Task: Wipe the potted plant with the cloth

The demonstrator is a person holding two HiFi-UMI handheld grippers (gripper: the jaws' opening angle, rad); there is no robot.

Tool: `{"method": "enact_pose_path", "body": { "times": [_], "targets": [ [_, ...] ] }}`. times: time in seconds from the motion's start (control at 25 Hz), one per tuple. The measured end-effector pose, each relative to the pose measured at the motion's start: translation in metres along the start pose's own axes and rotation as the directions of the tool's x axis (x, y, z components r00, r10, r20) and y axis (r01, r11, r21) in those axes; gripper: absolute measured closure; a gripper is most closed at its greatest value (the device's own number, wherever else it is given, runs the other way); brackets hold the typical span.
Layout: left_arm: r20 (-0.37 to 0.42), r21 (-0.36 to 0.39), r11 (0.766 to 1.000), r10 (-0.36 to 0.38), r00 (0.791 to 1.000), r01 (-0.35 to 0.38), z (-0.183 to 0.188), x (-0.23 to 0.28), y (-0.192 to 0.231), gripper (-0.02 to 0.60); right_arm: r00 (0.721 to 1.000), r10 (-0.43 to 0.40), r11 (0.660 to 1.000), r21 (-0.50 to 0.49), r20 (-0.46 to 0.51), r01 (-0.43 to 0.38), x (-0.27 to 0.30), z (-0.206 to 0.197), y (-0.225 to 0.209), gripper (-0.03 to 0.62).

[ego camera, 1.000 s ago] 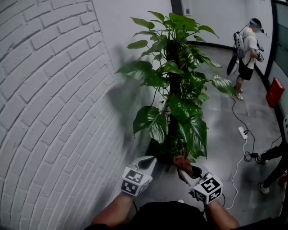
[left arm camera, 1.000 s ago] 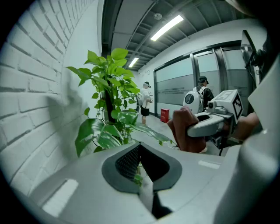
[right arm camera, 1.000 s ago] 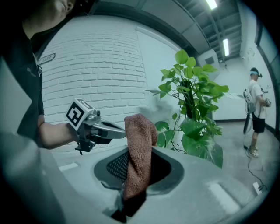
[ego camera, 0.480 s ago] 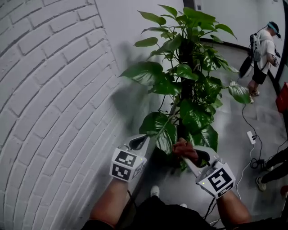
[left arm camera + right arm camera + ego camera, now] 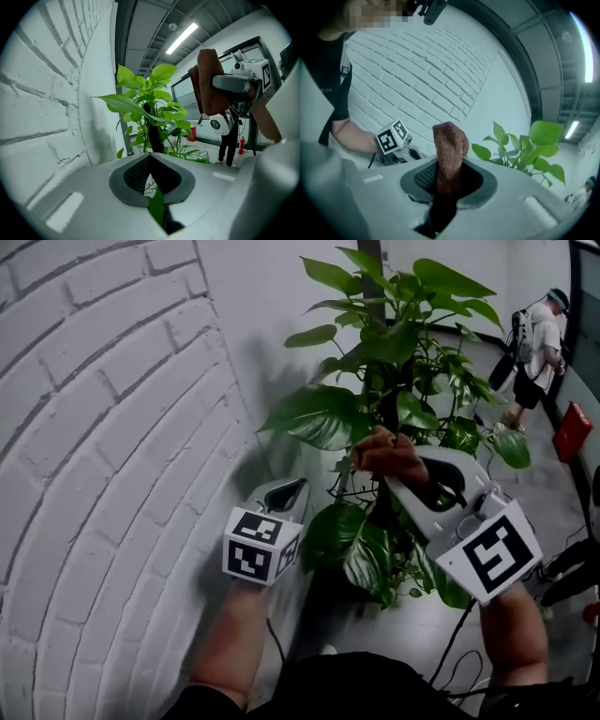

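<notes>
A brown cloth (image 5: 386, 454), pinched between the jaws of the right gripper (image 5: 401, 474), is held up in front of the stems of a potted plant (image 5: 323, 416) whose leaves rise toward 12 o'clock. At 8 o'clock from the cloth, the left gripper (image 5: 286, 493) hovers with its jaws drawn together, a sliver of green leaf (image 5: 157, 206) showing in their slit. A white brick wall (image 5: 103, 427) fills 9 o'clock. A person (image 5: 539, 338) stands at 2 o'clock.

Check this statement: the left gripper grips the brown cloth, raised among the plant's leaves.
Wrong gripper. The right gripper grips the brown cloth, raised among the leaves of the plant. The right gripper view shows it between the jaws.
</notes>
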State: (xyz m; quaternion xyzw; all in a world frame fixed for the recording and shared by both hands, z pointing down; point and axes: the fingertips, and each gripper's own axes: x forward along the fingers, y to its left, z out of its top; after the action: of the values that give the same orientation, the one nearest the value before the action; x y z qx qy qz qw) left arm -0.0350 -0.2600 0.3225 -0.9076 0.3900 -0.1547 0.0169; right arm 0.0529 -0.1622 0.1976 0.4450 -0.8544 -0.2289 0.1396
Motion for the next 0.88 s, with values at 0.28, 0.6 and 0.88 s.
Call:
{"method": "enact_pose_path", "body": {
  "times": [0.28,0.6,0.88],
  "targets": [
    [0.052,0.011,0.998,-0.058,0.997,0.058,0.033,0.04,0.033,0.565,0.989,-0.103,0.983,-0.161,-0.109,0.084,0.085,0.015,-0.043,0.53],
    [0.035,-0.016,0.999,-0.04,0.999,0.041,0.043,0.065,0.058,0.565,0.933,-0.03,0.999,-0.047,-0.358,0.014,0.153,-0.034,-0.09,0.53],
    [0.015,-0.005,0.998,-0.055,0.998,0.055,0.048,0.07,0.056,0.565,0.913,0.062,0.997,-0.008,-0.403,-0.071,0.184,-0.071,-0.088,0.53]
  ]
}}
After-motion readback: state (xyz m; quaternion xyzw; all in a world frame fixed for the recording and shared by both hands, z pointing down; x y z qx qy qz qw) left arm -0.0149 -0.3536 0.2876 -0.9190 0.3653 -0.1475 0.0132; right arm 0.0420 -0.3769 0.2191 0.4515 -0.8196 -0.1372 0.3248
